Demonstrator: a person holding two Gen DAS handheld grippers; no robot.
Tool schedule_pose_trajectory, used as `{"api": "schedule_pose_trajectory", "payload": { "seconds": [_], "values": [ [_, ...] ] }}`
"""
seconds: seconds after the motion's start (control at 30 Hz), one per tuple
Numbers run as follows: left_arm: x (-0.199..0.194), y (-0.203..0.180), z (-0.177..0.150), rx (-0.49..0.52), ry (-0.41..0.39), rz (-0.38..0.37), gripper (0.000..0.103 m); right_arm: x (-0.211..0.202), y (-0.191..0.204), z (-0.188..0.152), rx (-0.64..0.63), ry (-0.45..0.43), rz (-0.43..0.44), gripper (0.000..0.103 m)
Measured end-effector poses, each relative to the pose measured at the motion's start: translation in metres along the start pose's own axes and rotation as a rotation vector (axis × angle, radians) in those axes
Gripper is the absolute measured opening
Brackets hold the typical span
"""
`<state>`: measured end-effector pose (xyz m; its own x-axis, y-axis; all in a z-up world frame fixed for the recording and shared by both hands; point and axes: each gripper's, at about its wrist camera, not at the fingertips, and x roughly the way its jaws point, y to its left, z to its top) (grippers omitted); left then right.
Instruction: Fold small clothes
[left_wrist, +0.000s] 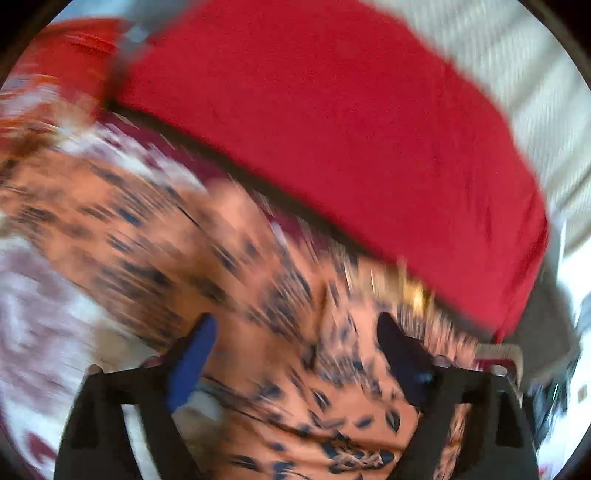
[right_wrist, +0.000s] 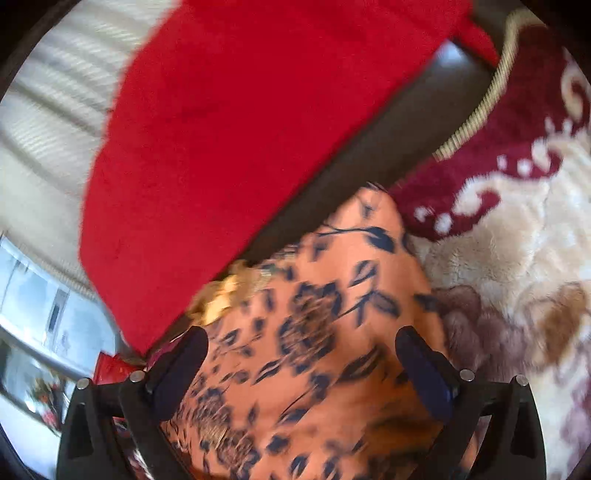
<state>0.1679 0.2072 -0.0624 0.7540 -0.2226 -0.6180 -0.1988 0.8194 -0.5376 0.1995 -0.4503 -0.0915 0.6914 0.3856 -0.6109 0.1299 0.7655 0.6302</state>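
An orange garment with a dark blue flower and leaf print (left_wrist: 229, 258) lies on a patterned rug, blurred by motion in the left wrist view. It also shows in the right wrist view (right_wrist: 332, 314). My left gripper (left_wrist: 295, 325) is open, its fingers spread over the cloth. My right gripper (right_wrist: 301, 339) is open too, above the same garment. Neither holds the cloth. A gold trim (right_wrist: 225, 291) shows at the garment's upper edge.
A big red cushion (left_wrist: 332, 122) lies just beyond the garment, also in the right wrist view (right_wrist: 229, 129). A maroon and cream rug (right_wrist: 517, 221) with a fringe spreads to the right. A white ribbed surface (left_wrist: 517, 74) lies behind.
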Motion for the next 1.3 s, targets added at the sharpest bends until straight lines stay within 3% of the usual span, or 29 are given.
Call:
{"api": "schedule_pose_trajectory", "payload": {
  "seconds": [0.03, 0.1, 0.17, 0.23, 0.33, 0.5, 0.53, 0.57, 0.6, 0.67, 0.73, 0.87, 1.03, 1.13, 1.2, 1.23, 1.27, 1.3],
  "values": [
    [-0.022, 0.029, 0.012, -0.054, -0.078, 0.027, 0.09, -0.008, 0.012, -0.012, -0.051, -0.019, 0.005, 0.103],
    [-0.043, 0.078, 0.028, -0.162, -0.153, 0.083, 0.09, -0.015, 0.029, -0.035, -0.123, -0.022, 0.014, 0.103],
    [-0.053, 0.145, 0.042, -0.346, -0.172, 0.136, 0.089, -0.016, 0.04, -0.067, -0.181, 0.0, 0.003, 0.103],
    [-0.052, 0.205, 0.05, -0.536, -0.164, 0.136, 0.089, -0.012, 0.044, -0.092, -0.193, 0.038, 0.003, 0.103],
    [-0.047, 0.246, 0.057, -0.636, -0.179, 0.144, 0.089, -0.008, 0.049, -0.106, -0.204, 0.062, -0.008, 0.103],
    [-0.036, 0.262, 0.075, -0.658, -0.198, 0.162, 0.089, -0.015, 0.06, -0.117, -0.23, 0.072, -0.034, 0.103],
    [-0.032, 0.264, 0.08, -0.661, -0.19, 0.197, 0.07, -0.016, 0.062, -0.116, -0.229, 0.071, -0.037, 0.103],
    [-0.026, 0.267, 0.085, -0.64, -0.154, 0.224, 0.002, -0.015, 0.064, -0.113, -0.228, 0.071, -0.041, 0.103],
    [-0.016, 0.271, 0.089, -0.632, -0.071, 0.261, 0.003, -0.018, 0.065, -0.113, -0.229, 0.069, -0.045, 0.103],
    [-0.017, 0.267, 0.089, -0.615, -0.082, 0.306, 0.004, -0.023, 0.065, -0.113, -0.227, 0.063, -0.046, 0.103],
    [-0.029, 0.229, 0.095, -0.465, -0.146, 0.386, 0.004, -0.029, 0.064, -0.114, -0.226, 0.055, -0.053, 0.103],
    [-0.05, 0.114, 0.098, -0.11, -0.254, 0.382, 0.004, -0.039, 0.051, -0.116, -0.214, 0.034, -0.063, 0.103],
    [-0.048, -0.067, 0.06, 0.263, -0.28, 0.164, 0.004, -0.048, 0.034, -0.112, -0.17, 0.011, -0.045, 0.103],
    [-0.029, -0.152, 0.016, 0.418, -0.225, 0.031, 0.004, -0.061, 0.022, -0.108, -0.129, -0.022, -0.026, 0.103],
    [0.002, -0.203, -0.03, 0.538, -0.129, -0.039, 0.007, -0.069, 0.016, -0.105, -0.109, -0.04, -0.016, 0.103],
    [0.017, -0.217, -0.048, 0.589, -0.068, -0.07, 0.017, -0.073, 0.012, -0.105, -0.097, -0.045, -0.011, 0.103],
    [0.04, -0.23, -0.071, 0.655, 0.026, -0.11, 0.045, -0.076, 0.01, -0.106, -0.086, -0.045, -0.008, 0.103],
    [0.061, -0.236, -0.089, 0.71, 0.113, -0.137, 0.058, -0.078, 0.006, -0.105, -0.072, -0.044, -0.006, 0.103]
  ]
}}
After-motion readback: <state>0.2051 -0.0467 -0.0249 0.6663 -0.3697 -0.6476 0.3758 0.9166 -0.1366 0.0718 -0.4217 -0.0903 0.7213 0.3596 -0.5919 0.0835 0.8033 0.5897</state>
